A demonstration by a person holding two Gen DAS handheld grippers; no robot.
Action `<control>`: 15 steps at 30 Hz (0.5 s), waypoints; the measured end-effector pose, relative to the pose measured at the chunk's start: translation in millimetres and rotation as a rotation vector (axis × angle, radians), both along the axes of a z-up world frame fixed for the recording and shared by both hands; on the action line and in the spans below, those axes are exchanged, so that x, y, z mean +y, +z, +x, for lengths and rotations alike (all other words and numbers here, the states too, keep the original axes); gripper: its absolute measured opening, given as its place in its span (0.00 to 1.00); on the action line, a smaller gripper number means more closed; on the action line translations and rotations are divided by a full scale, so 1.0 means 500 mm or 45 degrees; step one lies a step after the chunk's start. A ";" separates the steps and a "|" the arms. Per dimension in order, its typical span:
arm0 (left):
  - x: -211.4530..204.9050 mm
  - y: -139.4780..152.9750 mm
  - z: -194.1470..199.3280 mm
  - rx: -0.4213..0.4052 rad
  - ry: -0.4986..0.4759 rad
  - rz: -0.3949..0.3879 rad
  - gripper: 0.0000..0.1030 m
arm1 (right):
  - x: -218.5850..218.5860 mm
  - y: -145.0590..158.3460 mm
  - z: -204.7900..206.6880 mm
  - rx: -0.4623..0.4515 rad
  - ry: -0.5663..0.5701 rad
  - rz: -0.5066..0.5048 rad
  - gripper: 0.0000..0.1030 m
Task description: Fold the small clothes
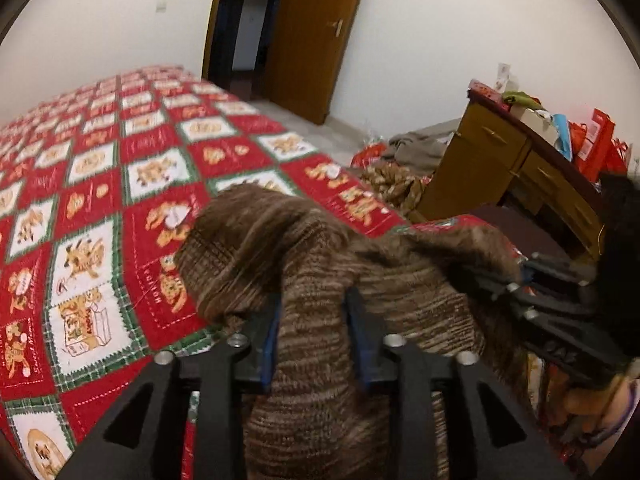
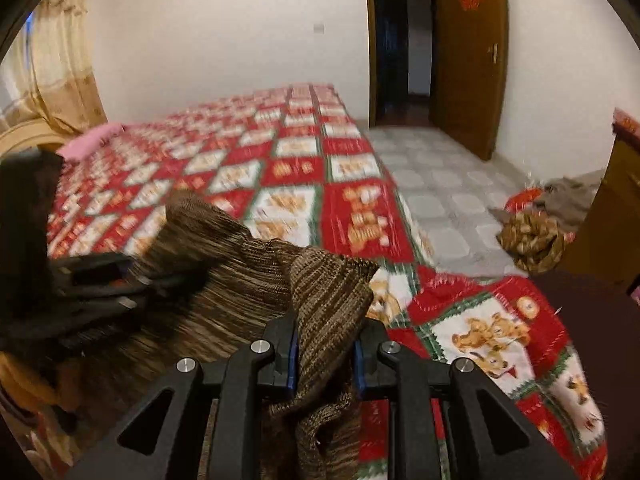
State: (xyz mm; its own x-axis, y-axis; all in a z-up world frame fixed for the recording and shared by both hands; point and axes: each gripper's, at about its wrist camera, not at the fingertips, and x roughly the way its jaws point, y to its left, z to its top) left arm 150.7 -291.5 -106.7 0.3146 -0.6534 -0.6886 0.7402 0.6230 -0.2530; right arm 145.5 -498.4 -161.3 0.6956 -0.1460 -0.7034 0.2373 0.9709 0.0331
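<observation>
Brown striped knit makes up the one garment (image 1: 320, 264) in play, a single small piece held up over the near end of the bed (image 1: 100, 184) and sagging between two hand-held grippers. On the left, the left hand-held gripper (image 1: 314, 336) has the cloth running between its two blue pads (image 1: 269, 340); the jaws stand somewhat apart, and whether the pads press the knit or merely flank it I cannot tell. One red, white and green checked quilt with bear prints (image 2: 304, 168) covers the bed, and one pink cloth (image 2: 90, 140) lies at its far left corner. Further right, the right hand-held gripper (image 2: 325, 354) sits narrow, clamped on a bunched fold of the same garment that stands up above its fingertips. Beyond the bed, one wooden door (image 2: 470, 60) stands open. On the tiled floor at the right, one heap of brown patterned fabric (image 2: 532, 240) lies beside one wooden cabinet (image 1: 492, 168) with a cluttered top.
</observation>
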 end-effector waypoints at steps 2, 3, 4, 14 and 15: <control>0.014 0.006 0.017 -0.020 0.061 0.046 0.53 | -0.019 -0.029 0.011 0.060 -0.024 0.007 0.27; 0.022 0.009 0.023 -0.035 0.095 0.071 0.66 | -0.025 -0.038 0.013 0.084 -0.028 0.020 0.31; 0.030 0.011 0.030 -0.042 0.120 0.079 0.70 | -0.036 -0.043 0.014 0.105 -0.043 0.048 0.39; 0.142 0.047 -0.039 -0.075 0.210 0.099 0.71 | -0.030 0.081 -0.159 -0.180 -0.390 -0.053 0.54; 0.152 0.047 -0.065 -0.050 0.185 0.081 0.72 | -0.001 0.095 -0.181 -0.191 -0.347 -0.067 0.54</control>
State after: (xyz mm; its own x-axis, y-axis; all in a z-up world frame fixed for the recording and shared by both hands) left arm 118.0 -215.4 -83.1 0.4302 -0.5548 -0.7121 0.6497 0.7380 -0.1823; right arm 54.9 -498.7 -114.1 0.7212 -0.3748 -0.5826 0.4853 0.8735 0.0388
